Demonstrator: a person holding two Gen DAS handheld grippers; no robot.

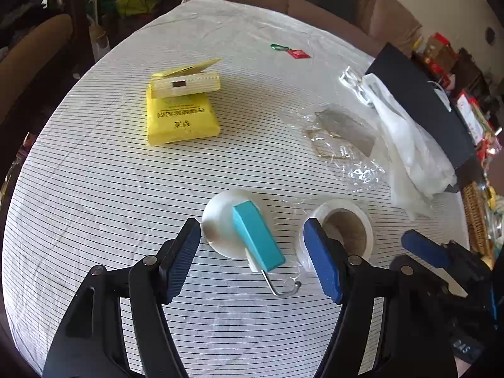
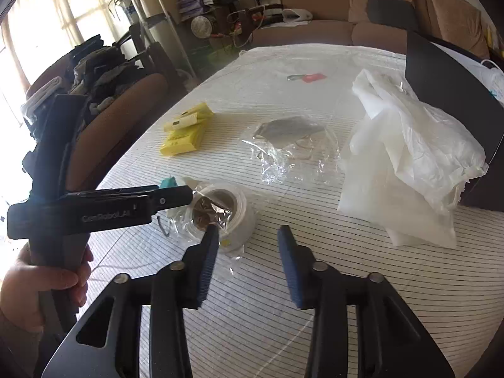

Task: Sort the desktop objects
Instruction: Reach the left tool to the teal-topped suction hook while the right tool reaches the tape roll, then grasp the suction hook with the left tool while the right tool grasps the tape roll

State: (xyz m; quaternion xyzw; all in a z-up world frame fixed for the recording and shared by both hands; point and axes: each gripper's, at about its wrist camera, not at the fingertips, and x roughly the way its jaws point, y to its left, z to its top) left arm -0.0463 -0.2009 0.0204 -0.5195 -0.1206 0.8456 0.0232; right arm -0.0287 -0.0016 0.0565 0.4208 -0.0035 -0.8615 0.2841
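Observation:
My left gripper (image 1: 252,222) is open and points down at the striped tablecloth. Between its fingers, touched by neither, lies a teal block hook (image 1: 256,236) with a bent metal hook, resting on a white disc (image 1: 220,220). A white tape roll (image 1: 341,230) in clear wrap stands just behind the right-hand finger. In the right wrist view my right gripper (image 2: 249,230) is open with bare cloth between its fingers. Its left fingertip (image 2: 212,236) sits at the edge of the tape roll (image 2: 226,211). A hand (image 2: 47,277) holds the left gripper at that view's left edge.
A yellow packet (image 1: 181,119) bears a cream box (image 1: 186,83). A grey mask in clear film (image 1: 343,129), a white plastic bag (image 1: 406,145) and a dark board (image 1: 419,94) are at the right. A red tag (image 1: 297,53) lies far back, a wicker basket (image 1: 475,217) at the right edge.

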